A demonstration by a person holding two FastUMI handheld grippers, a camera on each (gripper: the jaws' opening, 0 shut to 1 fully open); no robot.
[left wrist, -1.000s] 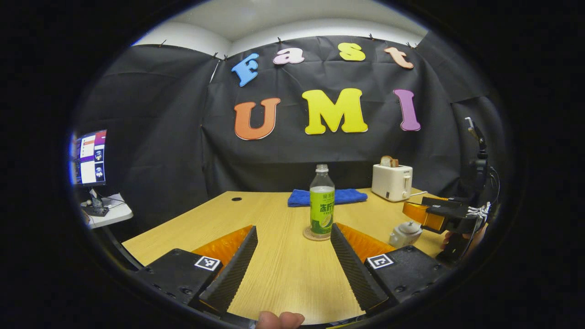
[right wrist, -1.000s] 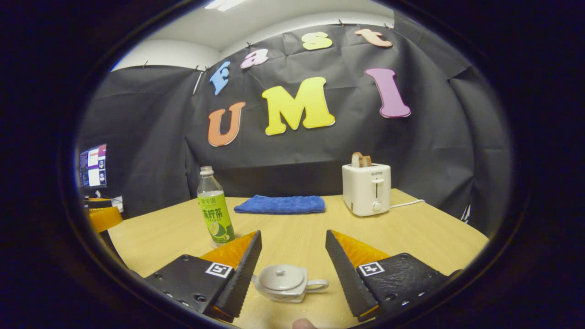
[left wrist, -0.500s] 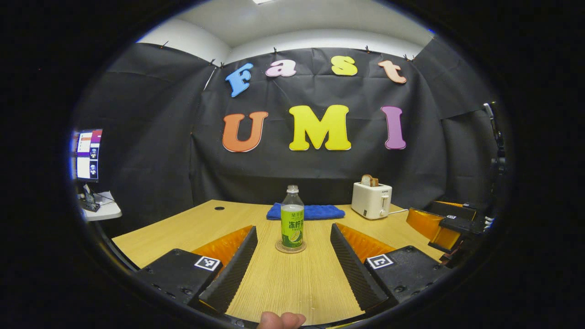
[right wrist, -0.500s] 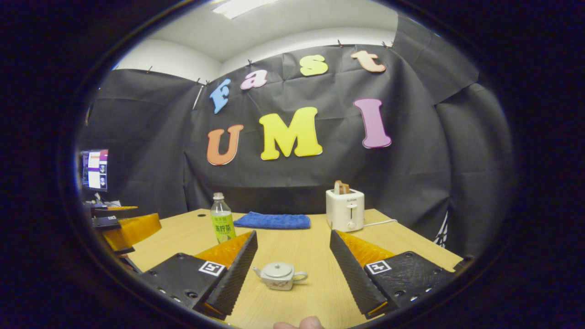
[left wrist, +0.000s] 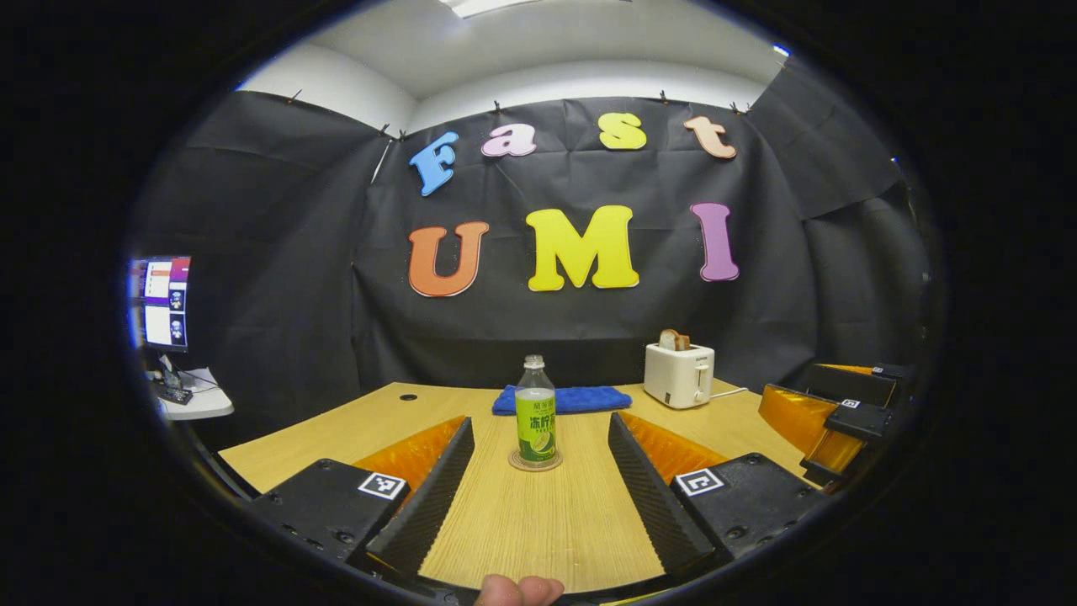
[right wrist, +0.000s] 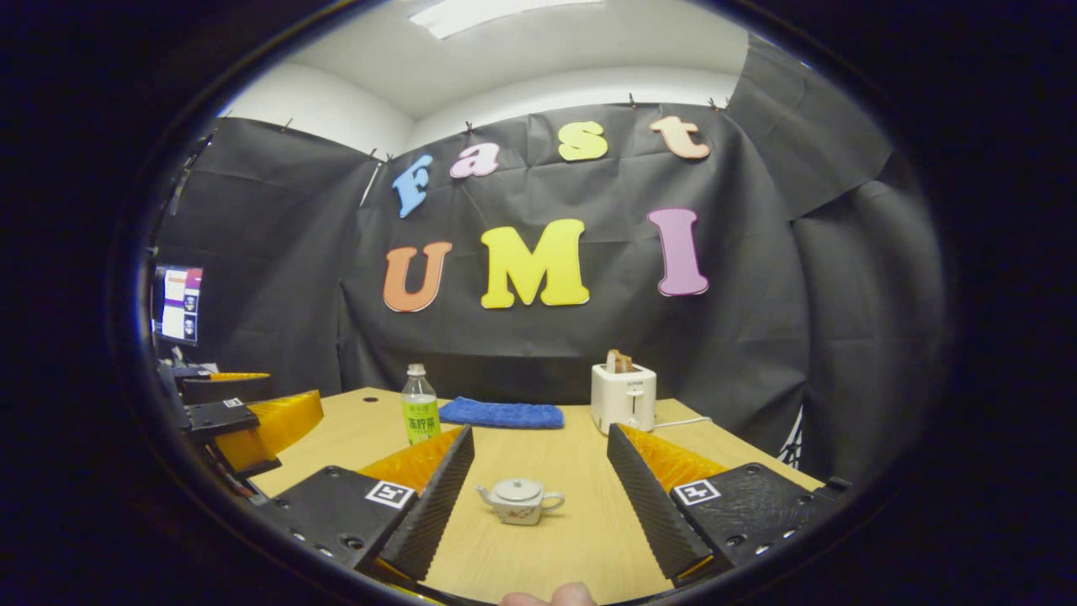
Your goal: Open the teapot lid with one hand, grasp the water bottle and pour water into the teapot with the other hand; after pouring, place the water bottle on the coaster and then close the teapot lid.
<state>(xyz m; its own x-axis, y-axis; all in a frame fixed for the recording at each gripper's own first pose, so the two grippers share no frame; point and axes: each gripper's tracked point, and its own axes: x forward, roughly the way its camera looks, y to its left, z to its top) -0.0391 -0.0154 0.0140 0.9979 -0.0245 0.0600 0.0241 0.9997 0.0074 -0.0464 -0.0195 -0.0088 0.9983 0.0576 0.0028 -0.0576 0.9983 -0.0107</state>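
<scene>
Water bottle [left wrist: 536,419] upright on coaster [left wrist: 535,462], mid-table [left wrist: 538,530], ahead of left gripper [left wrist: 538,488] (fingers spread wide, empty). Teapot [right wrist: 518,502], lid on, ahead between spread fingers of right gripper [right wrist: 538,488], untouched. Towel [left wrist: 565,399], toaster [left wrist: 678,375] behind.

Both grippers moved back from the table [left wrist: 538,522]. Left gripper [left wrist: 538,480] is now farther from the bottle [left wrist: 535,421], & right gripper [right wrist: 538,484] is farther from the teapot [right wrist: 518,501]. Both things look smaller now.
</scene>
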